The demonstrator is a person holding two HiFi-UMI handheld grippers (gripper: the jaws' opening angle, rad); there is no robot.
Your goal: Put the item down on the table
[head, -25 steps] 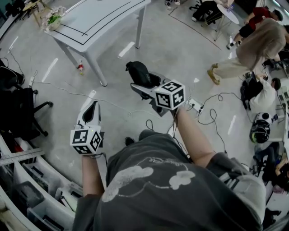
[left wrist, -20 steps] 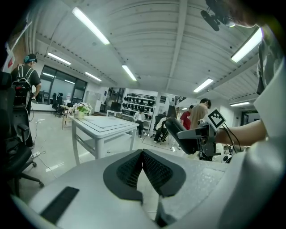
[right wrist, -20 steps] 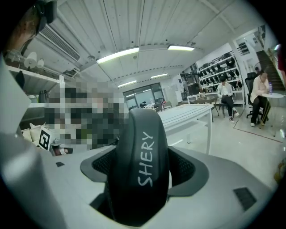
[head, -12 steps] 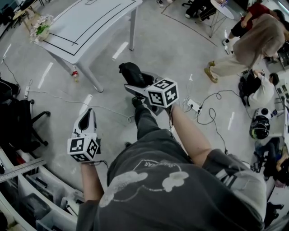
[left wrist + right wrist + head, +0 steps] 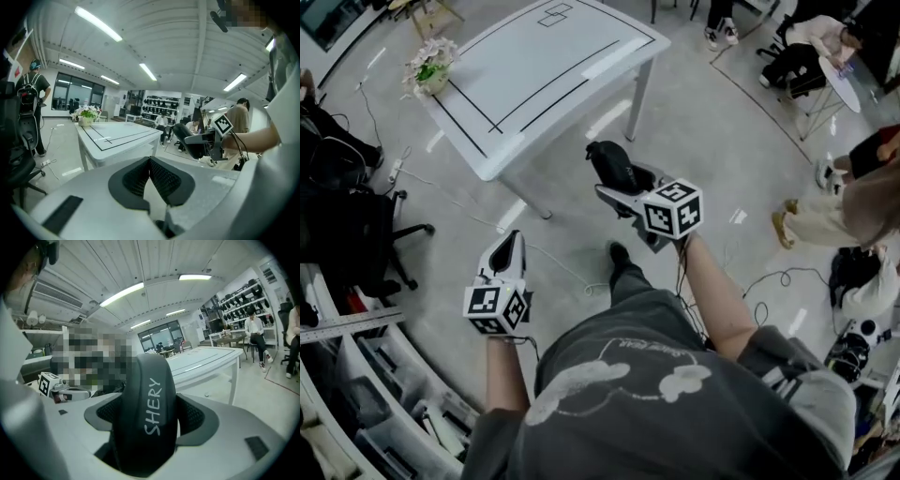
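Observation:
My right gripper (image 5: 622, 180) is shut on a black rounded item (image 5: 611, 162), held out in front of me above the floor. In the right gripper view the item (image 5: 147, 420) fills the gap between the jaws and bears the white word SHERY. My left gripper (image 5: 508, 247) hangs lower at my left side, shut with nothing in it; its pads (image 5: 161, 178) meet at the tips. The white table (image 5: 534, 80) with black lines stands ahead, a little to the left. From the left gripper view I see the table (image 5: 117, 136) and the black item (image 5: 185, 140) to its right.
A pot of flowers (image 5: 431, 66) stands on the table's left corner. A black office chair (image 5: 356, 234) is at my left, shelves with bins (image 5: 366, 394) behind it. Cables (image 5: 769, 281) lie on the floor at right. People sit by a small round table (image 5: 839, 75) at the far right.
The table has come nearer and now lies straight ahead as I walk. Both grippers keep their pose; the right one still holds the black item.

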